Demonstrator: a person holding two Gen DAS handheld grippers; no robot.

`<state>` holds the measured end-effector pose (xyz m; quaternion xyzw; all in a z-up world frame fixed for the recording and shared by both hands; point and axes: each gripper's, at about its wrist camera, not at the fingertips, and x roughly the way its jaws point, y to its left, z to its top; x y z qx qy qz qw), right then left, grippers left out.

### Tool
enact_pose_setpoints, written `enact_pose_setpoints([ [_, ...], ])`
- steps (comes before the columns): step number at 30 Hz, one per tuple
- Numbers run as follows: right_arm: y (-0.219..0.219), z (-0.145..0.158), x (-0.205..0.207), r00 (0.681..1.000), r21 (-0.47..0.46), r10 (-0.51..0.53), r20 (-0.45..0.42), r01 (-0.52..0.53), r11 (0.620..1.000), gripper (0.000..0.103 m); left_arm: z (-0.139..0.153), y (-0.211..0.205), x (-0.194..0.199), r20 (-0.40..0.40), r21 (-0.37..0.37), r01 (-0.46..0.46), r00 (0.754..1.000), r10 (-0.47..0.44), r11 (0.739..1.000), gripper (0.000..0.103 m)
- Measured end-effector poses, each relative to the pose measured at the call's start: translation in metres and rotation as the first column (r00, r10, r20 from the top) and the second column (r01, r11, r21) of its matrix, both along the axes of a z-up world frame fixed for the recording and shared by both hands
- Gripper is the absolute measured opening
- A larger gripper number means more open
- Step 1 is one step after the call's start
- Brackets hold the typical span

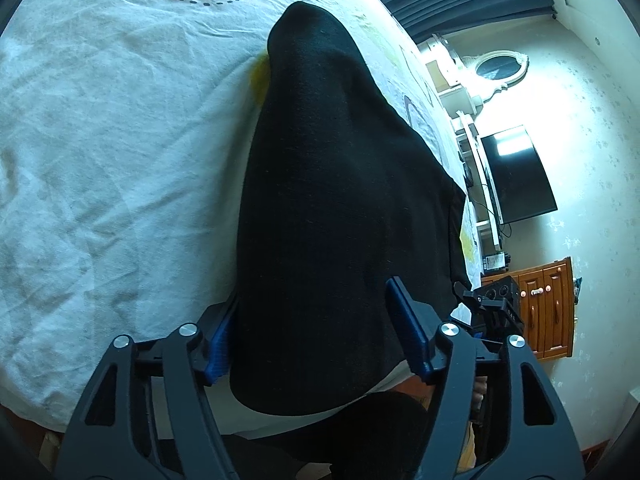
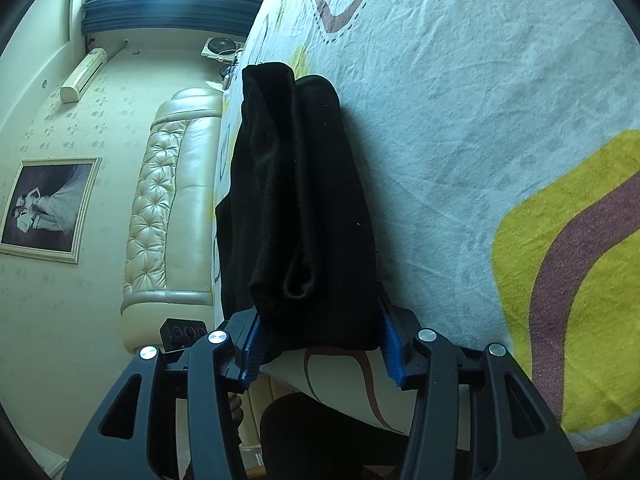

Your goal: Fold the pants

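Note:
Black pants (image 1: 328, 180), folded into a long narrow bundle, lie on the white patterned bedsheet (image 1: 120, 140) near the bed's edge. My left gripper (image 1: 316, 292) is open, astride the near end of the bundle; its blue pads (image 1: 408, 332) stand wide and the cloth rests loose between them. In the right wrist view the pants (image 2: 300, 200) show a rolled hem and stacked layers. My right gripper (image 2: 320, 306) straddles that end with its jaws apart. The fabric fills the gap and brushes both blue pads (image 2: 394, 356). The bedsheet (image 2: 440, 140) stretches away to the right.
The bed edge runs just beside the pants in both views. A television (image 1: 516, 176), a wooden cabinet (image 1: 548, 312) and an oval mirror (image 1: 500, 68) stand along one wall. A padded headboard (image 2: 172, 208), a framed picture (image 2: 48, 208) and an air conditioner (image 2: 84, 76) are on the other side.

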<state>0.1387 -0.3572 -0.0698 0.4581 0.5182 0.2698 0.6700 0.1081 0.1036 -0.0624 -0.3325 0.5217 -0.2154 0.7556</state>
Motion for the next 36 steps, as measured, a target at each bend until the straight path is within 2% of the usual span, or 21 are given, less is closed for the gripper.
enact_pose_setpoints([
  [3,-0.002,0.002,0.003,1.0,0.0,0.024,0.01,-0.024,1.0,0.052,0.005,-0.005,0.001,0.023,0.033,0.037,0.999,-0.038,0.999,0.074],
  [5,0.0,0.007,0.006,0.998,-0.031,0.056,0.037,-0.055,0.998,0.055,0.007,-0.008,0.003,0.038,0.048,0.065,0.997,-0.067,0.997,0.076],
  [7,0.002,0.015,0.01,0.993,-0.092,0.089,0.075,-0.082,0.992,0.059,0.009,-0.008,0.007,0.042,0.036,0.095,0.994,-0.097,0.995,0.079],
  [9,-0.001,0.021,0.015,0.988,-0.109,0.108,0.107,-0.097,0.989,0.067,0.011,-0.004,0.013,0.042,0.014,0.115,0.992,-0.115,0.993,0.079],
  [11,-0.01,0.021,0.022,0.989,-0.095,0.09,0.117,-0.079,0.992,0.07,0.01,0.002,0.017,0.045,-0.022,0.129,0.991,-0.128,0.991,0.079],
  [16,-0.024,0.008,0.048,0.992,0.028,0.059,0.109,-0.062,0.998,0.071,0.004,0.029,0.025,0.061,-0.136,0.153,0.987,-0.146,0.979,0.079],
  [20,-0.016,0.003,0.064,0.988,0.082,0.087,0.13,-0.098,0.992,0.071,0.0,0.048,0.034,0.067,-0.119,0.096,0.994,-0.088,0.988,0.079],
  [25,0.003,0.008,0.071,0.974,0.01,0.169,0.15,-0.172,0.985,0.071,-0.006,0.032,0.055,0.07,-0.066,0.079,0.995,-0.074,0.995,0.079],
  [26,0.005,0.009,0.071,0.973,-0.003,0.175,0.148,-0.176,0.984,0.065,-0.007,0.032,0.06,0.075,-0.056,0.079,0.994,-0.075,0.995,0.079],
  [27,0.005,0.007,0.072,0.975,-0.026,0.178,0.135,-0.176,0.984,0.051,-0.007,0.027,0.064,0.083,-0.035,0.081,0.993,-0.078,0.996,0.077],
  [28,0.004,0.003,0.073,0.978,-0.045,0.177,0.111,-0.173,0.984,0.045,-0.007,0.023,0.066,0.09,-0.002,0.084,0.992,-0.083,0.996,0.066],
  [29,0.002,-0.001,0.074,0.98,-0.032,0.172,0.097,-0.169,0.985,0.041,-0.007,0.018,0.068,0.095,0.029,0.095,0.991,-0.097,0.995,0.06],
  [31,-0.002,-0.006,0.075,0.98,-0.02,0.173,0.095,-0.172,0.985,0.039,-0.009,0.015,0.069,0.108,0.049,0.107,0.988,-0.112,0.993,0.045],
  [36,-0.005,-0.01,0.074,0.979,-0.005,0.175,0.103,-0.175,0.985,0.035,-0.011,0.016,0.063,0.154,0.089,0.111,0.98,-0.124,0.99,0.038],
])
